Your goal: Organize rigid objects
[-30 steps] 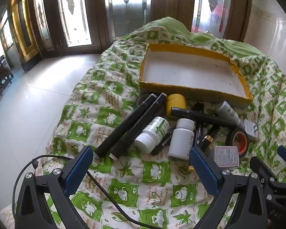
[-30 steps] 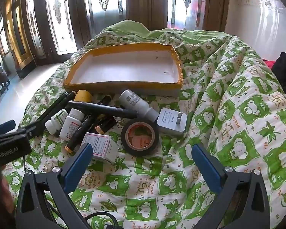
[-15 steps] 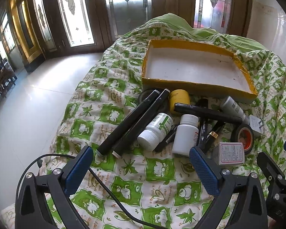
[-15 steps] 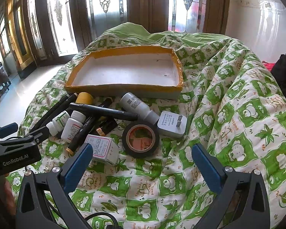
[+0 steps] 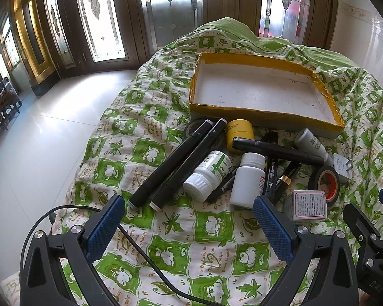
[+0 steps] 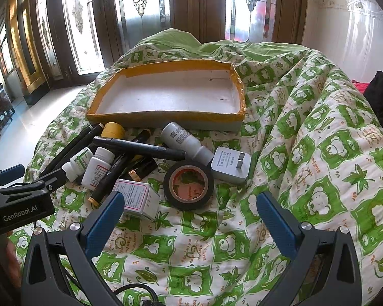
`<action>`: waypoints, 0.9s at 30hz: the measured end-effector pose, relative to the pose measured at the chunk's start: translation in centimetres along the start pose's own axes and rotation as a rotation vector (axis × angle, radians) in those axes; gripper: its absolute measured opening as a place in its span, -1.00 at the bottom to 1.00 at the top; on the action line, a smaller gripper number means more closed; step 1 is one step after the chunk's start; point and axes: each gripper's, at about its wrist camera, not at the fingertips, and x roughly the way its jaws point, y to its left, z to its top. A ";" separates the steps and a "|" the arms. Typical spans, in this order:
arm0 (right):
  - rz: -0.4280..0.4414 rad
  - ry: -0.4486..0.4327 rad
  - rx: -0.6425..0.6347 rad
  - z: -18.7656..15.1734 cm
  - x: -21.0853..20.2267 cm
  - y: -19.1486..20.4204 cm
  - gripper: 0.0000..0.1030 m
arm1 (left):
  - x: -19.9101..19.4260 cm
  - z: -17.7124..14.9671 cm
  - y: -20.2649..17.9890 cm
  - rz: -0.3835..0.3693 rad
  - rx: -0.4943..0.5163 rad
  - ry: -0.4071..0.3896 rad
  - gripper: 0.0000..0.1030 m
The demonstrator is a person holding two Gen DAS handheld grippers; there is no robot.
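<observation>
1. Hovering low over a green-and-white patterned quilt [image 5: 166, 242], the left gripper [image 5: 189, 225] fills the bottom of the left wrist view with its blue-padded fingers [image 5: 104, 225] spread wide and nothing between them.
2. The right gripper [image 6: 189, 219] sits at the bottom of the right wrist view, likewise spread apart and empty, above bare quilt.
3. A shallow cardboard tray with yellow-taped rim and white floor [image 6: 107, 113] lies at the centre of that view, beyond the clutter, with nothing in it.
4. Just below the tray, a heap of small items is bunched together: two long black marker pens [image 5: 171, 163] lie side by side, slanting toward the lower left of the left wrist view.
5. Beside them lies a white pill bottle with a green label [image 5: 208, 173], and next to it a plain white bottle [image 5: 247, 178].
6. A yellow cylindrical jar [image 5: 240, 131] rests close against the tray's near wall.
7. A roll of black tape with an orange core [image 6: 189, 185] lies flat in the middle of the right wrist view, touching a white wall charger plug [image 6: 231, 164].
8. A small white carton with pink-bordered label [image 6: 136, 199] sits just left of the tape roll.
</observation>
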 end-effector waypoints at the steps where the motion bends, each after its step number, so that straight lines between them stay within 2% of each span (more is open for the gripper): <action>1: 0.000 0.000 0.001 0.0 0.0 -0.1 1.00 | 0.0 0.0 0.0 0.000 0.000 0.000 0.97; 13: 0.043 0.039 0.018 1.6 0.1 -1.1 1.00 | 0.0 0.0 0.0 -0.001 0.000 0.001 0.97; 21: 0.096 0.090 -0.081 3.0 0.4 -0.9 1.00 | 0.1 0.0 0.1 -0.032 -0.024 0.015 0.97; 27: 0.088 0.108 -0.027 3.3 0.9 -2.4 1.00 | 0.4 0.0 0.5 -0.063 -0.049 0.035 0.97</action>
